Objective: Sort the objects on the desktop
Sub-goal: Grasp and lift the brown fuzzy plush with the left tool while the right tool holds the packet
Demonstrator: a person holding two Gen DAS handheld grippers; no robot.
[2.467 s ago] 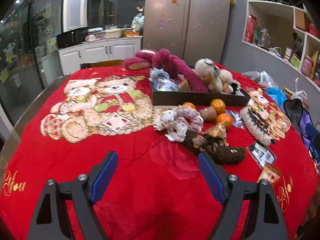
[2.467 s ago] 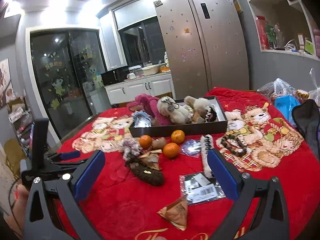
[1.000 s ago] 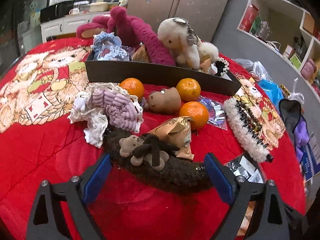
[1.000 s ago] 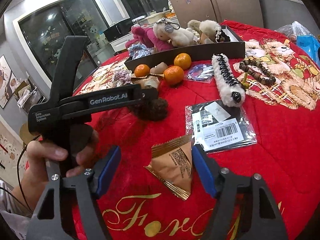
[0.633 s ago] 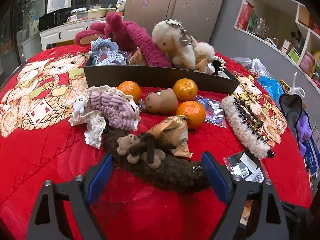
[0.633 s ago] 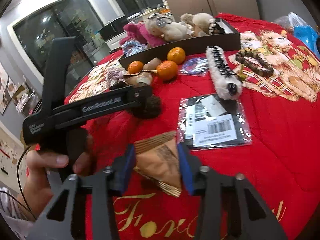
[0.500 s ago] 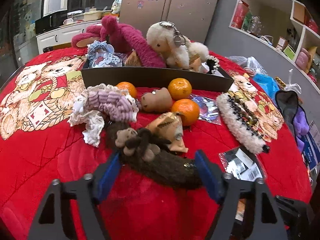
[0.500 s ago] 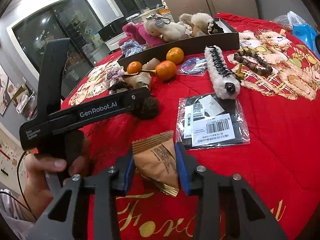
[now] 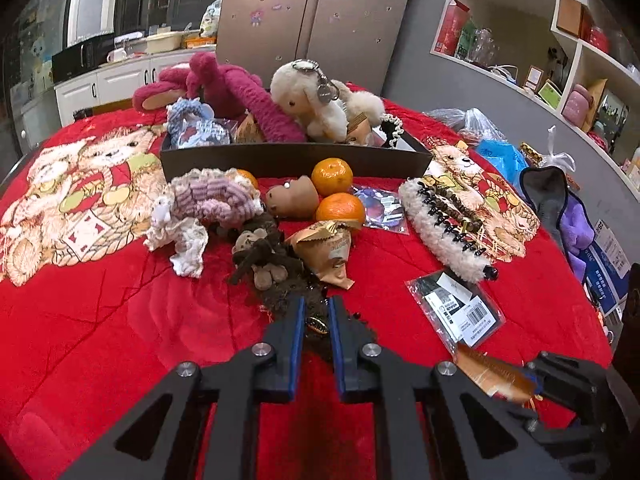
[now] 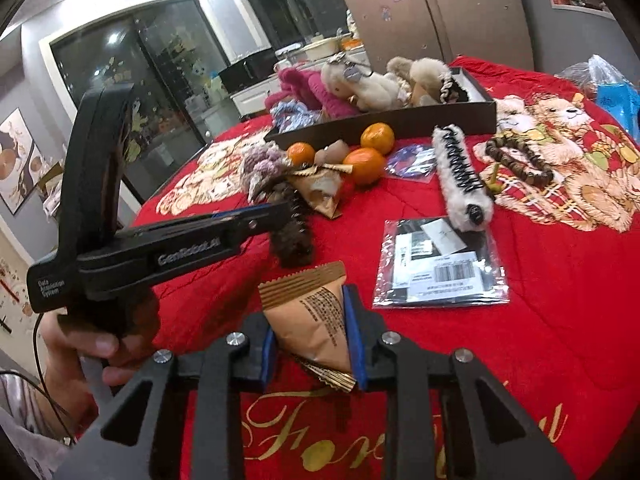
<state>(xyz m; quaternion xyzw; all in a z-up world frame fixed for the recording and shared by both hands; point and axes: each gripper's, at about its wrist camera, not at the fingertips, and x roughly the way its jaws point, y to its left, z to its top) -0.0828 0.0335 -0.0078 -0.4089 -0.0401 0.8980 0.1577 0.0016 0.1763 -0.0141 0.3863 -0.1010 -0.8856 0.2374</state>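
**Red blanket, both grippers closing on their picks**

Red plush blanket [image 9: 100, 320] printed with teddy bears covers the table, with a steel fridge [image 9: 320, 12] and wall shelves behind.

At 6 o'clock in the left wrist view, the left gripper [image 9: 316, 312] is closing, its blue pads pinching the near end of a dark brown furry hair clip [image 9: 288, 292] that stretches away toward 12 o'clock. A small toy monkey [image 9: 256, 256] sits on the clip's far end.

In the right wrist view, the right gripper [image 10: 310, 332] is closing too, its pads against both sides of a brown snack packet [image 10: 316, 316] that stands between them at 6 o'clock, ribbed seam up. At 9 o'clock a hand [image 10: 96, 360] grips the left tool's handle.

Counted across the blanket: three oranges [image 9: 340, 208], two brown snack packets outside the box, one white furry hair clip [image 9: 444, 232], one barcode-labelled plastic bag [image 9: 456, 312], one lilac knitted scrunchie [image 9: 208, 200] and one small brown toy [image 9: 294, 202]. A dark box [image 9: 296, 158] at 12 o'clock holds a pink plush [image 9: 236, 88] and a cream plush [image 9: 308, 104], among smaller bits too crowded to count.
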